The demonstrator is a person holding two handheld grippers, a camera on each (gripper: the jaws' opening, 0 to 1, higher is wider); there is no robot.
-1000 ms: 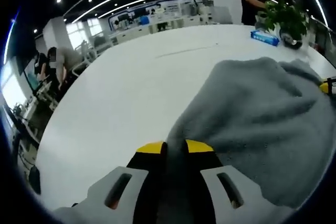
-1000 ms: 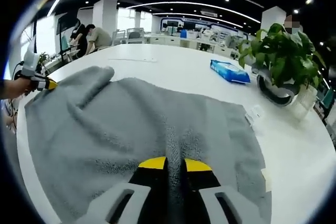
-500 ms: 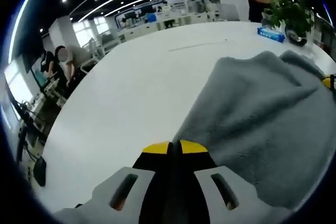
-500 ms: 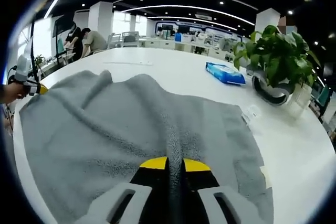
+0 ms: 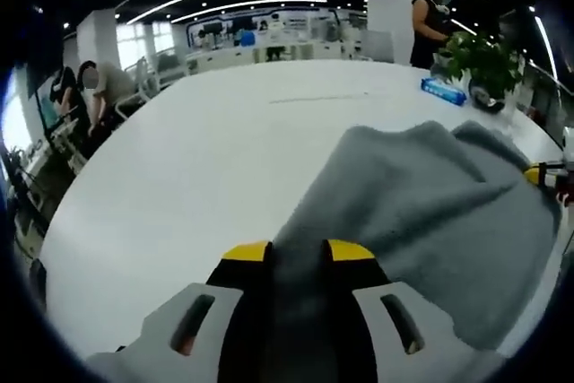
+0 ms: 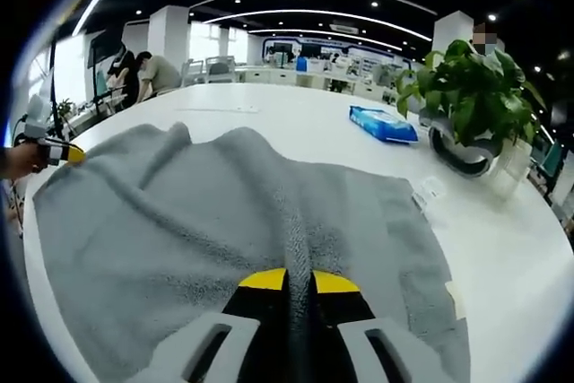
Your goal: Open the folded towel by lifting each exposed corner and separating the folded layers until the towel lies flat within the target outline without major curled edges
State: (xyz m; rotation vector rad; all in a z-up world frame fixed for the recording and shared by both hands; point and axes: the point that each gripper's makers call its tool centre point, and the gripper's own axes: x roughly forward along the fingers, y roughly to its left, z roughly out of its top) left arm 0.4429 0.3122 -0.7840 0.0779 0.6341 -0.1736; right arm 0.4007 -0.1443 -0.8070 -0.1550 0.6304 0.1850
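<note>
In the left gripper view, the left tool (image 5: 299, 253) rises from six o'clock with its yellow-tipped jaws pinching a bunched edge of the grey towel (image 5: 421, 213), which spreads from the jaws toward three o'clock across the white counter (image 5: 197, 150). At three o'clock the yellow tip of the right tool (image 5: 538, 175) shows at the towel's far edge. A blue packet (image 5: 444, 91) and a potted plant (image 5: 484, 60) sit toward one o'clock. In the right gripper view, the right tool (image 6: 299, 281) at six o'clock is pressed onto a raised ridge of towel (image 6: 179, 221) that runs up toward twelve o'clock, so it too is pinching cloth. The left tool (image 6: 65, 153) appears at nine o'clock, gripping the opposite corner with a hand (image 6: 18, 159) behind it. This view adds what the other lacks: the towel's full spread, its wrinkles and humps near eleven o'clock, and pale marks on the counter (image 6: 502, 248) around four o'clock that may be the target outline. The risk, as I judge it, is uneven tension: pulling one corner harder could skew the towel off the outline, and releasing while the central ridge stands would leave a fold or curled edge.
</note>
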